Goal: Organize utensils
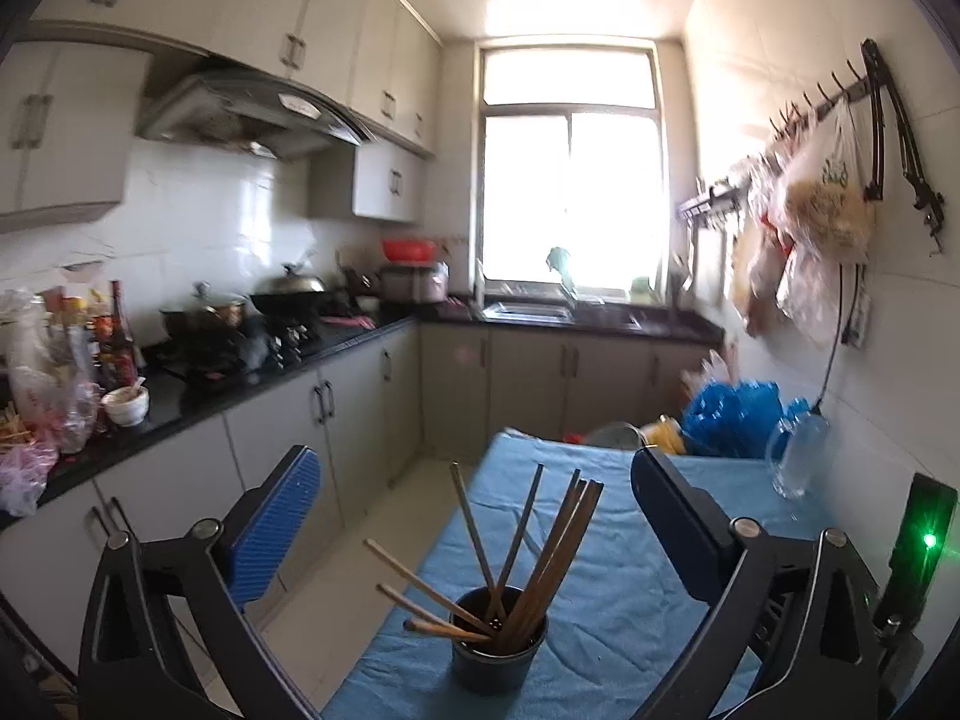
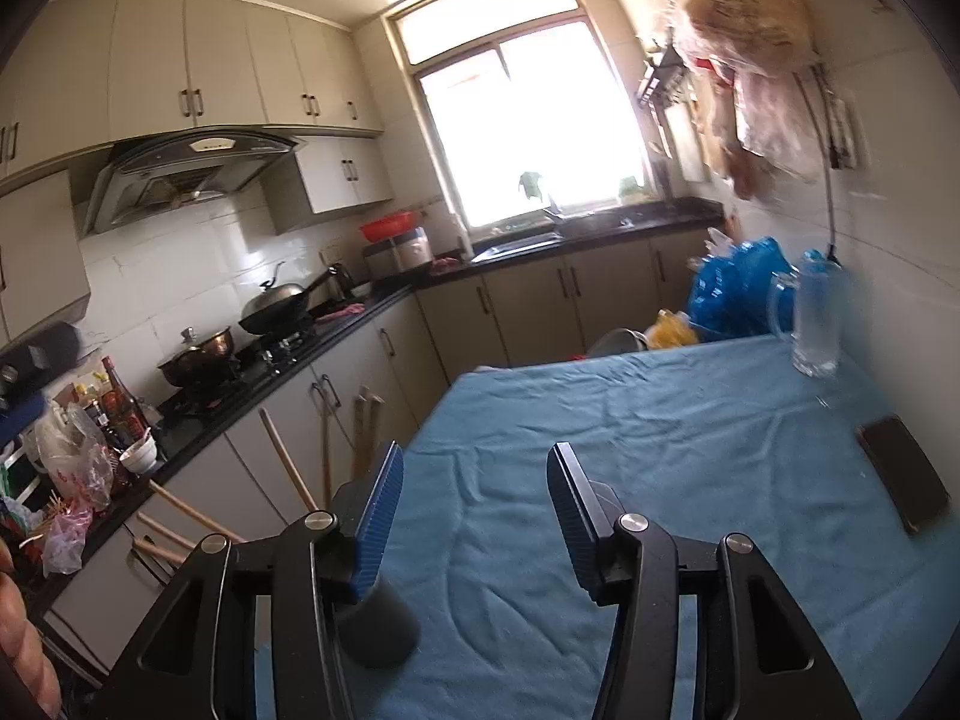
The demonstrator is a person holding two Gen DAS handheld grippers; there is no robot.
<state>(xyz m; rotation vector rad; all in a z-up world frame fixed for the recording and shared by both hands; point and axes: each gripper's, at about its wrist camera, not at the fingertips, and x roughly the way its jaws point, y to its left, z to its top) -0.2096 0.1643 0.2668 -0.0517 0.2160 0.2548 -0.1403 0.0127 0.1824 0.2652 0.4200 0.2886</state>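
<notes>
both jaws spread wide, nothing gripped. left gripper (image 1: 474, 516) hangs above the dark cup (image 1: 498, 642) full of wooden chopsticks (image 1: 540, 552), cup between the fingers but not touched. cup stands near the left edge of the blue tablecloth (image 2: 660, 450). right gripper (image 2: 474, 516) sits just right of the cup. clear glass mug (image 2: 810, 324) and black phone (image 2: 903, 477) well apart, far right.

Chopsticks (image 1: 528, 558) stand in a cup (image 1: 498, 648) on the table (image 1: 606, 588), bottle (image 1: 798, 456) behind.
</notes>
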